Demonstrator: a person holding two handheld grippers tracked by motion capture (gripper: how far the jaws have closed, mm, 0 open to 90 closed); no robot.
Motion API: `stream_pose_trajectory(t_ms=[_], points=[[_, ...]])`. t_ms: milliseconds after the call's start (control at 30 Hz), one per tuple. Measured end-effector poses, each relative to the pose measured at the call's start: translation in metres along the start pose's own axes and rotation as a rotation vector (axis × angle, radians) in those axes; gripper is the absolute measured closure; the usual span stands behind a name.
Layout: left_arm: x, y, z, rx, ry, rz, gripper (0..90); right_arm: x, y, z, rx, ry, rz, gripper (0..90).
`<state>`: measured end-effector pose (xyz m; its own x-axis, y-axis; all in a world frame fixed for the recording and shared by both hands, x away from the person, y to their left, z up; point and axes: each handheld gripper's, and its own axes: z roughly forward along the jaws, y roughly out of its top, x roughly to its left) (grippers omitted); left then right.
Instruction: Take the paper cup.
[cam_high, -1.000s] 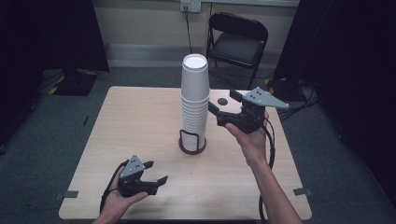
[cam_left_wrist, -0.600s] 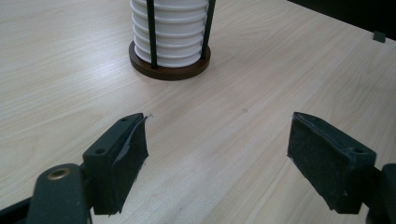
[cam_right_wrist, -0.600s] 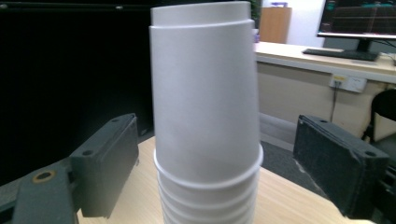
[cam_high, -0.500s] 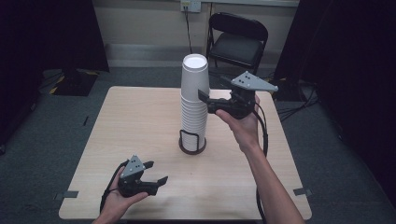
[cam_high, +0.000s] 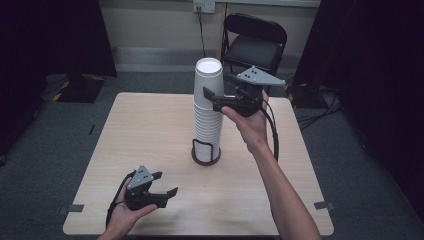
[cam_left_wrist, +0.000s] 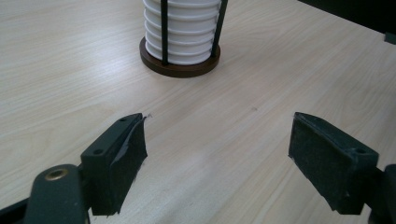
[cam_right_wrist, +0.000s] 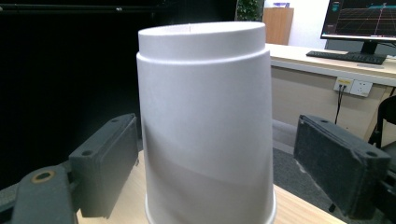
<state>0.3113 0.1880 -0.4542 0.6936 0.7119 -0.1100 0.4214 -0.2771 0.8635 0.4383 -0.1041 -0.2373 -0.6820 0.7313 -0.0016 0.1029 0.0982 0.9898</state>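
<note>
Nearest the person, the left tool (cam_high: 162, 189) rested low over the counter (cam_high: 140, 130) with its jaws spread wide and nothing between them, well short of the holder. Farther out, one tall stack of white paper cups (cam_high: 207, 115) stood upside down in a single round brown holder (cam_high: 205, 156) with thin black uprights, near the counter's middle. The right tool (cam_high: 216, 95) was raised to the top cup (cam_right_wrist: 205, 121), jaws open on either side of it and not yet touching. Such a cup would likely be light, thin and easily crushed, and nested tight; a gentle hold on its upper wall, just above the next rim, seemed best. Beyond stood one folding chair (cam_high: 255, 42).
</note>
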Motion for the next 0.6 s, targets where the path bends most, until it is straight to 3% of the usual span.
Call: stream_pose_trajectory(t_ms=[233, 600], points=[[0.002, 0.000, -0.001, -0.009, 0.019, -0.017, 16.5, 0.001, 0.001, 0.016, 0.033, -0.003, -0.005, 13.2], [0.000, 0.001, 0.000, -0.007, -0.007, 0.002, 16.1, 0.001, -0.005, 0.033, 0.057, 0.008, 0.010, 12.4]])
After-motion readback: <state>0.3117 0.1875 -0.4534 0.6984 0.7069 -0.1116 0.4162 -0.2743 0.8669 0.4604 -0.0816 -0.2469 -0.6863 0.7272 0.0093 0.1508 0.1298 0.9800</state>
